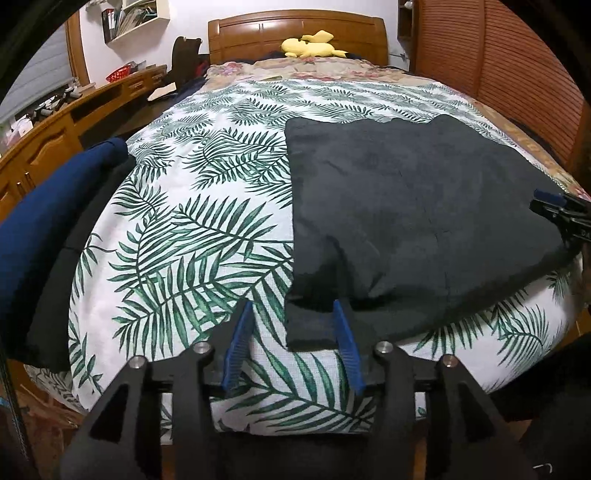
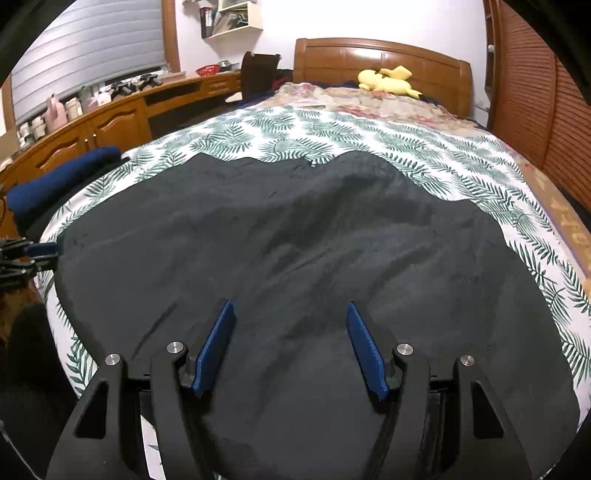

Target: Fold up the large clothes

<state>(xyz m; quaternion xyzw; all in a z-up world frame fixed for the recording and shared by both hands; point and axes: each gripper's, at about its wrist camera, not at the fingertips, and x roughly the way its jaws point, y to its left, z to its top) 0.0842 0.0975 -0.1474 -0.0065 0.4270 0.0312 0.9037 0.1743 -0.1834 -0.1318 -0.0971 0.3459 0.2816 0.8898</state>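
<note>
A large dark grey fleece garment (image 1: pixel 417 221) lies spread flat on the bed's leaf-print cover (image 1: pixel 192 236), on the right half in the left wrist view. It fills the middle of the right wrist view (image 2: pixel 295 243). My left gripper (image 1: pixel 293 306) is open at the garment's near left corner, which hangs over the bed edge between the blue fingers. My right gripper (image 2: pixel 290 308) is open just above the garment's near edge, holding nothing. The right gripper also shows at the right edge of the left wrist view (image 1: pixel 561 210), and the left gripper at the left edge of the right wrist view (image 2: pixel 29 254).
A dark blue garment (image 1: pixel 44 221) and a black one lie piled at the bed's left edge. A yellow plush toy (image 1: pixel 314 46) sits by the wooden headboard (image 1: pixel 295 33). A wooden desk (image 2: pixel 110 122) runs along the left wall. Slatted wardrobe doors (image 1: pixel 491 51) stand on the right.
</note>
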